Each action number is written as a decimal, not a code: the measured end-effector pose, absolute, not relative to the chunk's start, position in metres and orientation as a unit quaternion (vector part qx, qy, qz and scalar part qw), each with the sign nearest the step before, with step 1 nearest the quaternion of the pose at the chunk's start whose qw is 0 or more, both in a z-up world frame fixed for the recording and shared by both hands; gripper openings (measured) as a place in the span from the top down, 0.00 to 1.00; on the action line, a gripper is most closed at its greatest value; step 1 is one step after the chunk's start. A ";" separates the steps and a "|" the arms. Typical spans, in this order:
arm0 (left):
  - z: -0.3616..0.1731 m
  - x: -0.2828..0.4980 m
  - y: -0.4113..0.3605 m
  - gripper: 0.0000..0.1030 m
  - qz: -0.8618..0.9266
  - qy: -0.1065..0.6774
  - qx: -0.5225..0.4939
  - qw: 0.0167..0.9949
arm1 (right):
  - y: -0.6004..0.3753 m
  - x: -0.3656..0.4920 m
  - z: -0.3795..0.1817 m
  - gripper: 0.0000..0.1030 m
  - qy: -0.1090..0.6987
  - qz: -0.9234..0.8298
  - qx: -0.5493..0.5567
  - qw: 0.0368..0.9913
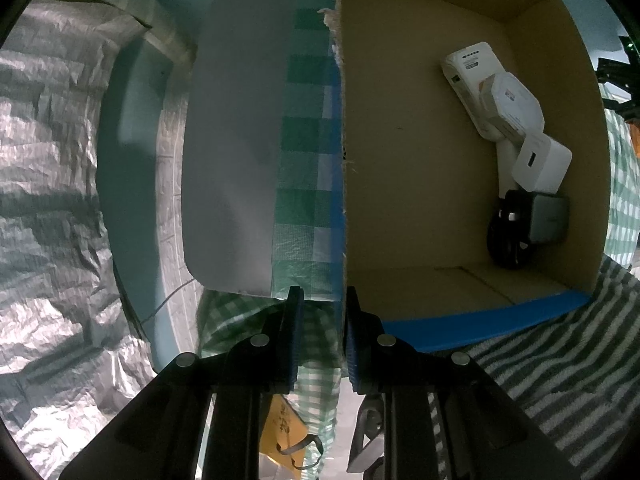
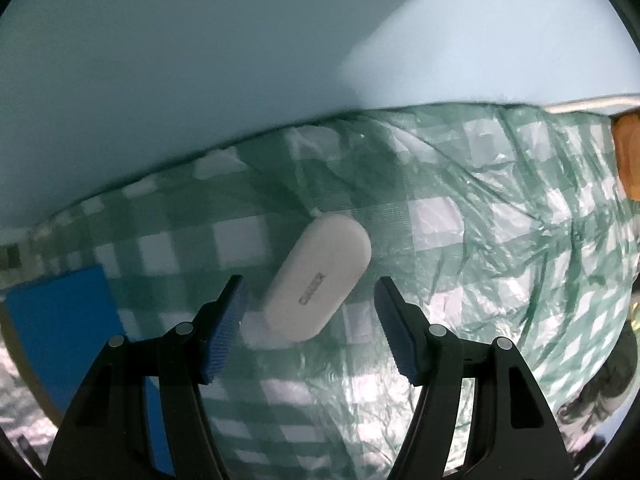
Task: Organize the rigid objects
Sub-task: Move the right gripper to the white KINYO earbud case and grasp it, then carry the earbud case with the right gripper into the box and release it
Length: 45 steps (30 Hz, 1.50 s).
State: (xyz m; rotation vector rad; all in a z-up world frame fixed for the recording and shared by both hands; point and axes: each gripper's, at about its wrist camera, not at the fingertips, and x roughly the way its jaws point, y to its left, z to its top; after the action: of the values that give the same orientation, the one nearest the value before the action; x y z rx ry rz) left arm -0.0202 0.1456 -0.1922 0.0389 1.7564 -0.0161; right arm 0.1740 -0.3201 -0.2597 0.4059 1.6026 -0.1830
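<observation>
One cardboard box (image 1: 400, 160), right half of the left wrist view. Inside it: three white devices (image 1: 468, 76) (image 1: 512, 108) (image 1: 542, 164), one grey block (image 1: 550, 218), one black item (image 1: 506, 244). One white oval case (image 2: 318, 278), centre of the right wrist view.

Left tool (image 1: 320, 308), right tool (image 2: 310, 300): black angular arms, ribbed blue pads, silver round pins

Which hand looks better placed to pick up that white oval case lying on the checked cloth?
The right. Its gripper hangs open just above the white oval case, a finger on either side. The left gripper is busy, shut on the wall of the cardboard box, apparently steadying it.
</observation>
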 end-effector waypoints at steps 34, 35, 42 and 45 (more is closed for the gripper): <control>-0.192 -0.018 0.147 0.80 -0.006 0.769 0.021 0.638 | -0.216 0.084 -0.210 0.65 0.698 0.087 -0.001 0.711; -0.192 -0.018 0.147 0.80 -0.007 0.769 0.022 0.639 | -0.211 0.076 -0.204 0.65 0.695 0.095 -0.004 0.712; -0.190 -0.019 0.144 0.80 -0.010 0.767 0.026 0.641 | -0.171 0.078 -0.167 0.65 0.680 0.157 -0.029 0.716; -0.189 -0.019 0.144 0.80 -0.010 0.767 0.027 0.641 | -0.148 0.083 -0.150 0.65 0.671 0.184 -0.043 0.717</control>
State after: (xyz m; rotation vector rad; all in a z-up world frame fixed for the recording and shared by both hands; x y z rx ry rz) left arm -0.0192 0.1438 -0.1894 0.0610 1.7477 -0.0233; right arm 0.0834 -0.1484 -0.1502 -0.0944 1.4847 0.4078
